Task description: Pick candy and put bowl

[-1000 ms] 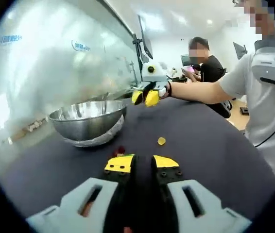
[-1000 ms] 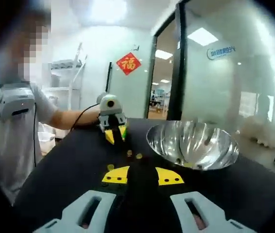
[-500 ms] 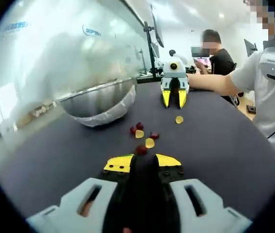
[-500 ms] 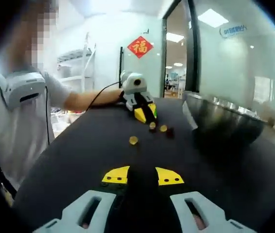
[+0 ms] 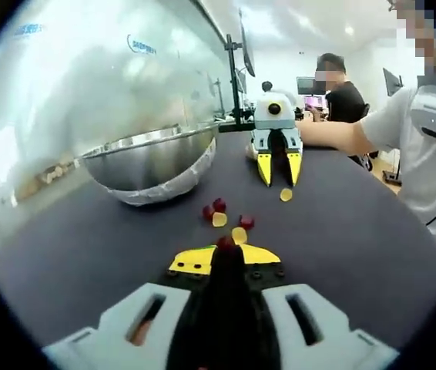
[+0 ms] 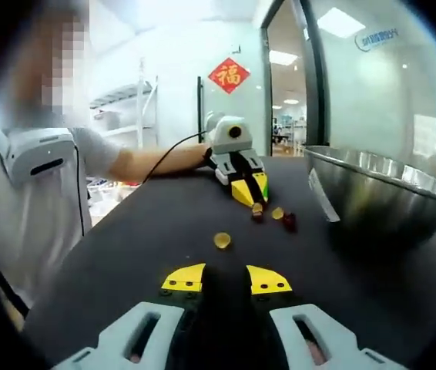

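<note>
A steel bowl (image 5: 152,158) (image 6: 380,193) stands on the dark table (image 5: 87,247). Beside it lie several small candies, red (image 5: 219,204) and yellow (image 5: 239,233). My left gripper (image 5: 226,253) is low over the table with its jaws drawn in on a dark red candy (image 5: 225,243) at their tips. In the right gripper view, that left gripper (image 6: 250,193) touches the candy cluster (image 6: 277,213). My right gripper (image 6: 226,271) is open and holds nothing. In the left gripper view, it (image 5: 279,173) hovers with its tips apart just behind a lone yellow candy (image 5: 286,194) (image 6: 222,240).
The person holding the grippers, in a white shirt (image 5: 426,162), stands along the table's edge. Another person (image 5: 337,89) sits behind, near monitors. A frosted glass wall (image 5: 87,85) runs behind the bowl. A shelf rack (image 6: 118,116) stands farther off.
Both grippers have come down low over the table towards the candies. The dark red candy, just ahead of my left jaws half a second ago, now sits between their tips.
</note>
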`<move>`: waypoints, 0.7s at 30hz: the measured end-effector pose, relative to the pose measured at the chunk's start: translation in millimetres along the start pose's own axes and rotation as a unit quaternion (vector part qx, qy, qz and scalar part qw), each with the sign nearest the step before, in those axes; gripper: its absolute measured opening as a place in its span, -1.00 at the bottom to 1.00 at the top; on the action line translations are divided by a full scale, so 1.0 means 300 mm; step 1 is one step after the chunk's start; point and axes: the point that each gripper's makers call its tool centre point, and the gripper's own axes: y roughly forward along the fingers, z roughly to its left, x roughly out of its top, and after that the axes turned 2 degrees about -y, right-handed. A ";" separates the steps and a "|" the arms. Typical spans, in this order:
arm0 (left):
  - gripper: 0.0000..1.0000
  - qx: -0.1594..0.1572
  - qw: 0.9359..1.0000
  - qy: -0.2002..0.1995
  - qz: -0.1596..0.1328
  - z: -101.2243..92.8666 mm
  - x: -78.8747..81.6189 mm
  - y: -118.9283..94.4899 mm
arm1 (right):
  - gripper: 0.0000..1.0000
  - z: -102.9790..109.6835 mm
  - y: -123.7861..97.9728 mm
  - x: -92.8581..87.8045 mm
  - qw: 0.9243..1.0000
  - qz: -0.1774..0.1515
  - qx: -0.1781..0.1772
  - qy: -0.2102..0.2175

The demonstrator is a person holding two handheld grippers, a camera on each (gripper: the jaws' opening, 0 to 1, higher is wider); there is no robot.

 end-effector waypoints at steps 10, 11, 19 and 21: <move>-0.93 -0.004 1.000 0.009 -0.004 -0.006 0.009 0.011 | -0.77 0.011 0.089 0.037 1.000 -0.005 0.003 -0.024; -0.94 -0.004 1.000 0.011 -0.004 -0.008 0.010 0.012 | -0.79 0.011 0.093 0.039 1.000 -0.005 0.001 -0.025; -0.98 -0.001 1.000 0.021 -0.005 -0.012 0.015 0.019 | -0.92 0.014 0.094 0.039 0.999 -0.010 -0.008 -0.042; -0.99 0.000 1.000 0.024 -0.005 -0.012 0.017 0.020 | -0.92 0.014 0.093 0.039 0.999 -0.011 -0.010 -0.046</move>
